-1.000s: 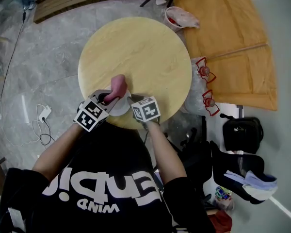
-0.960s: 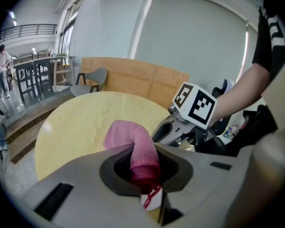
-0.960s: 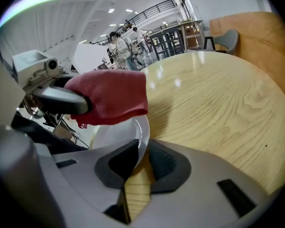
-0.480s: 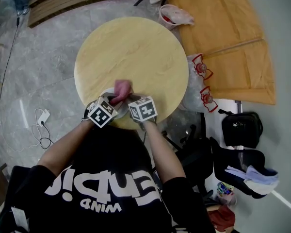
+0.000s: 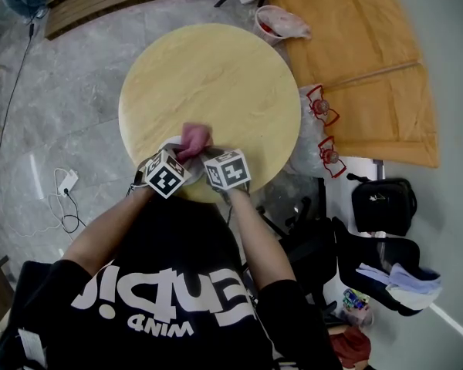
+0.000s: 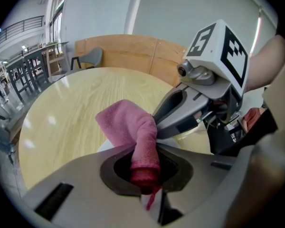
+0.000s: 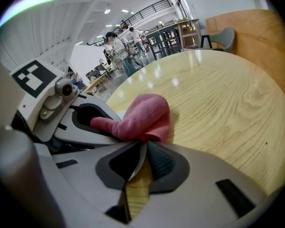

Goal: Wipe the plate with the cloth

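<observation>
Wiping appears mid-course: the left tool point(image 6: 145, 172), clenched on the pink cloth point(image 6: 127, 122), presses it to the white plate point(image 7: 134, 167), gripped at its rim by the right tool point(image 7: 143, 148) at the tabletop's point(image 5: 216, 83) near edge.

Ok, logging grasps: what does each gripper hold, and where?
Left gripper: the pink cloth, by its bunched end. Right gripper: the white plate, by its rim.

Round wood table point(image 5: 216, 75) w/ orange mat point(image 5: 355, 45) & black bag point(image 5: 382, 205) nearby.
</observation>
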A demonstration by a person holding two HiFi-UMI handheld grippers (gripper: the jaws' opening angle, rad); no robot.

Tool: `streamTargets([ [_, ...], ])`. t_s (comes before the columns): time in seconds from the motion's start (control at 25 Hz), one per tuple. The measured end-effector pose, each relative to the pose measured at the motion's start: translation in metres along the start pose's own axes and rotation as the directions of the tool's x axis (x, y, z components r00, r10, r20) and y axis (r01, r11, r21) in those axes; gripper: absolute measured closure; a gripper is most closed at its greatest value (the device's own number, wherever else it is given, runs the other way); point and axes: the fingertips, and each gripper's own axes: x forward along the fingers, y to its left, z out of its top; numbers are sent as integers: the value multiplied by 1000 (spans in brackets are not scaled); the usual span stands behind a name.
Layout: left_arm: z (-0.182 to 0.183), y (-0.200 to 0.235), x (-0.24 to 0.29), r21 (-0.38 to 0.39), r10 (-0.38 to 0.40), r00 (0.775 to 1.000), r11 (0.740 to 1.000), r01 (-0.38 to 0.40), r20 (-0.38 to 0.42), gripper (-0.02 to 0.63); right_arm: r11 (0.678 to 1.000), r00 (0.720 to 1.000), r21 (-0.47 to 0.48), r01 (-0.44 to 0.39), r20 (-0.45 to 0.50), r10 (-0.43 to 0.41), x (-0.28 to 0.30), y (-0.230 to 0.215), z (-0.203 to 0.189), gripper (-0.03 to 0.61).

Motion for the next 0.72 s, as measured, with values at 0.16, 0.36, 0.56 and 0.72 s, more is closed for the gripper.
streamTargets([
  [0.16, -3, 7, -3, -20, 11, 1000, 1000, -11, -7, 565, 1000, 1000, -5, 9, -3, -9, 1, 0, 1, 511],
  [0.36, -8, 17, -8, -42, 34, 999, 999, -34, 4, 565, 1000, 1000, 5, 13, 3, -13, 0, -1, 0, 511],
  [0.56, -15, 25, -13, -58, 54, 999, 997, -53, 9, 565, 1000, 1000, 6, 19, 7, -19, 1, -1, -1, 511],
  [0.72, -19, 30, -17, -49, 65, 998, 997, -64, 8, 565, 1000, 1000, 13, 19, 8, -20, 0, -2, -2, 511],
])
